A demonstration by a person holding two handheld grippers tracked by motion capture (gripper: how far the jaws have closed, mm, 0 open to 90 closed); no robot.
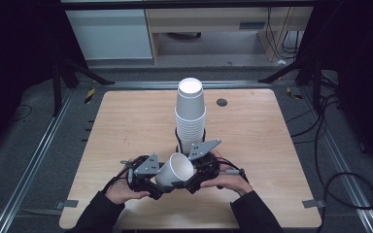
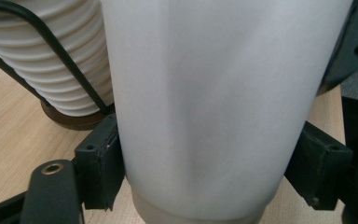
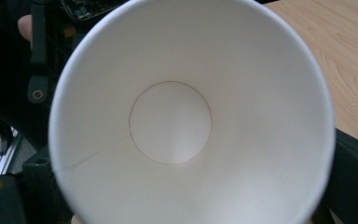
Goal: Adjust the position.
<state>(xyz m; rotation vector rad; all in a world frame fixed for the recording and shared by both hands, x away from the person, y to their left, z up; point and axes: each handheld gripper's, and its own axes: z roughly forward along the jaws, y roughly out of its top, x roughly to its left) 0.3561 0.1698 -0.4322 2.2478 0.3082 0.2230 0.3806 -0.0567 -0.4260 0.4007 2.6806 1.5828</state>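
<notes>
While both hands point(image 1: 121, 191) rest low, both grippers' jaws clamp the tilted paper cup point(image 1: 176, 170).

The high view looks forward and down over the surface point(image 1: 252, 131), while both gripper views look close-up between their jaws at one shared paper cup point(image 1: 175, 170).

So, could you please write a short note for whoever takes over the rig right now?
Left tongs: shut on the loose paper cup, pads on its wall near the base.
Right tongs: at the same cup's mouth end; grip cannot be judged.
The cup is tilted, held between both tongs just in front of the cup stack, which stands in a black wire holder on the table.
Done: one cup is apart from the stack.
Left: probably set it down.
</notes>
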